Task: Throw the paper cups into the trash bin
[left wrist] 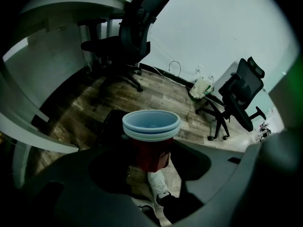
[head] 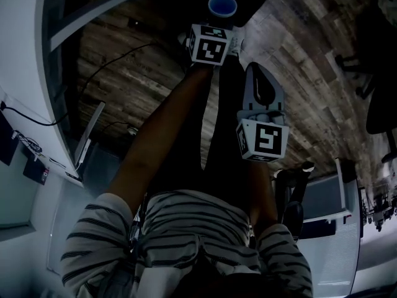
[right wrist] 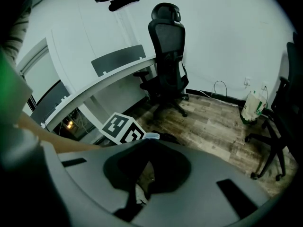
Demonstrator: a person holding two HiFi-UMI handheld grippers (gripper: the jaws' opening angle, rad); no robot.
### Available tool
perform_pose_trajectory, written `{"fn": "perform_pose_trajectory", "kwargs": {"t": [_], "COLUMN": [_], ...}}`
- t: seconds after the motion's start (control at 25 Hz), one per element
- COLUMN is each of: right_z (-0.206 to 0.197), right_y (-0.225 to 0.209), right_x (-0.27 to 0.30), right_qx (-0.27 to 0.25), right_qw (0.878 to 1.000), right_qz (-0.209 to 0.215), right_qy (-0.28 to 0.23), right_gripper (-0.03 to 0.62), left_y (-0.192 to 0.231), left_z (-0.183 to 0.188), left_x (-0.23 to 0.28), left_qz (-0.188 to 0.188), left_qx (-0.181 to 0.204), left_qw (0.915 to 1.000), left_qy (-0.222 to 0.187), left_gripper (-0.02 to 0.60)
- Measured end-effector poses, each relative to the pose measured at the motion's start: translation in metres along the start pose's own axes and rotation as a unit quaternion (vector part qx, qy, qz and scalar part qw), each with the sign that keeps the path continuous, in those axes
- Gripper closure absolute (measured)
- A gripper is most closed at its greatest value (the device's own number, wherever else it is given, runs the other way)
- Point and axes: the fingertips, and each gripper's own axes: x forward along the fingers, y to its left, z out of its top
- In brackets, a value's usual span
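Paper cups in a stack, held up over the wood floor.
The left gripper pinches the red stack near a dark bin. The right gripper is pressed together with nothing in it.

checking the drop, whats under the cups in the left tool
Below the cups: a white shoe and wood floor, a dark shape behind. The left tool covers the rest; no bin is identifiable.
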Motion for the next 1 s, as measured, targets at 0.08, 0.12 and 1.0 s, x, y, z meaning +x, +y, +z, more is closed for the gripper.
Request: {"fn": "perform_pose_trajectory", "kwargs": {"t": [0.08, 0.12, 1.0], "right_z": [-0.004, -0.006, -0.034], "right_y": [0.000, -0.001, -0.002], "right_x": [0.002, 0.003, 0.019], "right_qx": [0.000, -0.001, 0.000], "right_qw": [1.000, 1.000, 0.999], "right_qz": [0.001, 0.002, 0.010], "right_qy": [0.004, 0.006, 0.031], "right_gripper": [0.585, 0.585, 0.585], "left_y": [0.006, 0.010, 0.053], "left_z": [-0.003, -0.005, -0.005], "left_x": [0.008, 0.013, 0.070], "left_qz": [0.006, 0.010, 0.043], "left_qx": [-0.002, -0.004, -0.079], "left_qw": [1.0000, 0.9999, 0.9955], "left_qy": [0.006, 0.010, 0.031], "left_gripper": [0.307, 0.307, 0.306]}}
